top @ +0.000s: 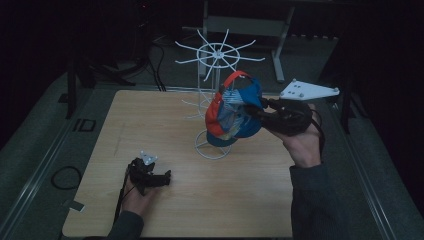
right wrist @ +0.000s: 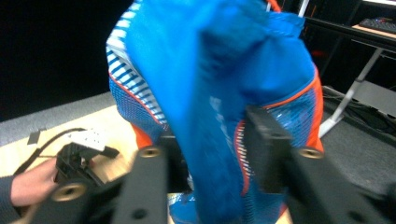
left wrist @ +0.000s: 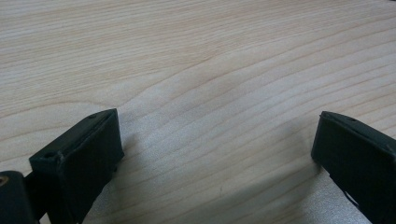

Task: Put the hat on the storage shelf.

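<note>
Pale wood grain covers the worktop [top: 165, 120], a broad rectangular board lying in a dim room with dark grey floor around it. Near its far middle stands a white wire rack [top: 216, 80]: a thin upright post rising from a ring base on the wood, topped by a wheel of spokes that spread outward, with shorter prongs lower on the post.

Just right of that post, raised above the worktop, hangs a blue, orange and white fabric cap [top: 234, 111]. Its bulk sits in front of the rack's lower half, and an orange strap loops over its top. From the right gripper view the cloth is bright blue with an orange-edged mesh panel and a blue-and-white striped patch on one side [right wrist: 219, 93].

The right claw [top: 262, 111] is clenched on this cap, with blue fabric pinched between its two black jaws. A grey three-cornered plate [top: 308, 90] tops the tool. The person's right hand [top: 303, 145] grips it from below, a dark sleeve running down to the near edge.

At the near left, the left hand [top: 136, 197] holds the left claw [top: 167, 177] low against the worktop, well apart from the cap and rack. Its jaws stand wide apart with bare wood between them [left wrist: 215, 154], grasping nothing. A black cable [top: 120, 200] trails back from it along the wrist.
</note>
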The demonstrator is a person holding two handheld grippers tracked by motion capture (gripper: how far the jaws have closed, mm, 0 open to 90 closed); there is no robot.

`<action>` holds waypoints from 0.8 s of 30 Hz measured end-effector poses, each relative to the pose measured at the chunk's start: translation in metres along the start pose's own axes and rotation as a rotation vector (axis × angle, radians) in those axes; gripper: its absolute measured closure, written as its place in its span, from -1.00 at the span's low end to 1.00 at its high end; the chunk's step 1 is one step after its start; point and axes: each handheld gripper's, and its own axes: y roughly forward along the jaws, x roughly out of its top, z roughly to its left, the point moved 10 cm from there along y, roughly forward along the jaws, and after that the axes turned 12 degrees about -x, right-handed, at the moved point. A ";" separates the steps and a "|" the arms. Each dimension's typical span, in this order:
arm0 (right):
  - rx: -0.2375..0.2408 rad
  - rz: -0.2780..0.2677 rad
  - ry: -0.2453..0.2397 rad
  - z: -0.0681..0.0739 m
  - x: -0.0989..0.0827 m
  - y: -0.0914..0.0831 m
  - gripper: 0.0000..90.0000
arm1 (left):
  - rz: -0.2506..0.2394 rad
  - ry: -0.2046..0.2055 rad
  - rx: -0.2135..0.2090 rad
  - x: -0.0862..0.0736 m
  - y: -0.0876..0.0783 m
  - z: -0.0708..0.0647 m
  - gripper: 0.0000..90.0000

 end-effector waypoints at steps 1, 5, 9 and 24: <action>-0.006 0.013 -0.015 0.001 -0.003 -0.001 0.15 | -0.001 -0.001 0.000 0.000 0.000 0.000 -0.95; -0.057 0.043 -0.033 -0.002 -0.013 -0.003 0.00 | -0.001 -0.001 0.000 0.000 0.000 0.000 -0.95; -0.083 0.060 -0.022 -0.006 -0.020 -0.005 -0.18 | 0.000 0.000 0.000 0.000 0.000 0.000 -0.95; -0.080 0.153 0.021 -0.007 -0.066 -0.003 -0.40 | 0.001 -0.001 0.000 0.000 0.000 0.000 -0.95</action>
